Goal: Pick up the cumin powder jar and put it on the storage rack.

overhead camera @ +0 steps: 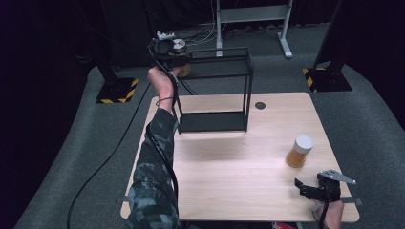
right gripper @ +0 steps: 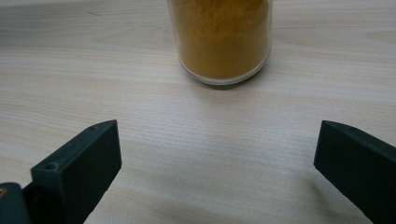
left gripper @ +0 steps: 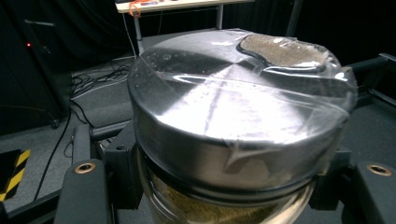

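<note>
My left gripper [overhead camera: 180,58] is raised at the left end of the top shelf [overhead camera: 222,61] of a black wire rack [overhead camera: 248,86]. It is shut on a glass jar with a silver lid [overhead camera: 179,46]. In the left gripper view the silver lid [left gripper: 233,116] is taped over with clear film, with brownish spice below it, and the jaws press on both sides of the jar. My right gripper [overhead camera: 308,187] rests low at the table's front right, open and holding nothing. Ahead of its jaws [right gripper: 217,158] stands a jar of orange powder [right gripper: 220,37], which has a white lid [overhead camera: 299,150].
The rack stands at the back left of the wooden table [overhead camera: 229,176], and its lower shelf [overhead camera: 212,121] is bare. A round cable hole [overhead camera: 260,105] sits behind it. Striped stand bases [overhead camera: 117,90] [overhead camera: 329,78] and cables lie on the grey floor.
</note>
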{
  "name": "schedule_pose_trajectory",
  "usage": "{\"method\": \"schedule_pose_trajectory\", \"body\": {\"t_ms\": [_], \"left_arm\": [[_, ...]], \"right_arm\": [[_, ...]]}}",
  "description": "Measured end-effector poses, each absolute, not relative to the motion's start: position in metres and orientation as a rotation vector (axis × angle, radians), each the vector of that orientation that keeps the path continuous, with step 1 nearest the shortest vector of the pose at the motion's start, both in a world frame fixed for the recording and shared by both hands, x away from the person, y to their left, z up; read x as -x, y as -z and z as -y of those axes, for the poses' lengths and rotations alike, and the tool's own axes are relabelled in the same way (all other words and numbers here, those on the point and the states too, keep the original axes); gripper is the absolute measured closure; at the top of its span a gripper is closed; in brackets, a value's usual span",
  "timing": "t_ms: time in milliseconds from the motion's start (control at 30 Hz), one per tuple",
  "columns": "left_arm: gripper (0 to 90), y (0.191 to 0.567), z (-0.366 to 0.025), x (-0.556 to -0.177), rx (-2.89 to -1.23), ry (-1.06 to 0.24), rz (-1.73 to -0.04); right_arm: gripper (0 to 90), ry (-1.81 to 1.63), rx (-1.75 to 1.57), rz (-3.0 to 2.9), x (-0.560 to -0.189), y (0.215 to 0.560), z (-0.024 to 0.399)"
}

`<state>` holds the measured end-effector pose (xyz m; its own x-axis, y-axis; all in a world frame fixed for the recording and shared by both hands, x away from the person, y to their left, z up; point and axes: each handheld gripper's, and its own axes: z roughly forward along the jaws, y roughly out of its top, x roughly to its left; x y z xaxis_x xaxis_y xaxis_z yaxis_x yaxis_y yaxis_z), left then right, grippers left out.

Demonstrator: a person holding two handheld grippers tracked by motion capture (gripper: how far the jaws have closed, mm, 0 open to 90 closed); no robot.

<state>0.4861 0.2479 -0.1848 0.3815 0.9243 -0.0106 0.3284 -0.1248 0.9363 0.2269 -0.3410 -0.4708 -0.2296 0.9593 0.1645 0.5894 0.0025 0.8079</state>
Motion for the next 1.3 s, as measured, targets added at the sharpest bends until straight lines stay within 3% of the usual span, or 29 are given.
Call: {"method": "schedule_pose_trajectory", "body": {"t_ms": [400,733,933,1300], "left_arm": [[29.8,0.187,-0.249,-0.482,-1.648,-0.778,-1.125],[0.5,0.183,-0.245,-0.454,-1.6,-0.846,-1.092],[0.0,0.18,-0.244,-0.427,-1.666,-0.915,-1.005],[0.0,0.21,-0.25,-0.364,-1.738,-1.002,-0.916]], "right_arm": [[0.0,-1.127,-1.584,-1.848,-0.226,0.471,0.342],[0.0,-1.131,-1.58,-1.84,-0.225,0.472,0.341],[0.0,-1.128,-1.578,-1.837,-0.225,0.472,0.341],[0.0,-1.125,-1.579,-1.837,-0.225,0.472,0.34]]}}
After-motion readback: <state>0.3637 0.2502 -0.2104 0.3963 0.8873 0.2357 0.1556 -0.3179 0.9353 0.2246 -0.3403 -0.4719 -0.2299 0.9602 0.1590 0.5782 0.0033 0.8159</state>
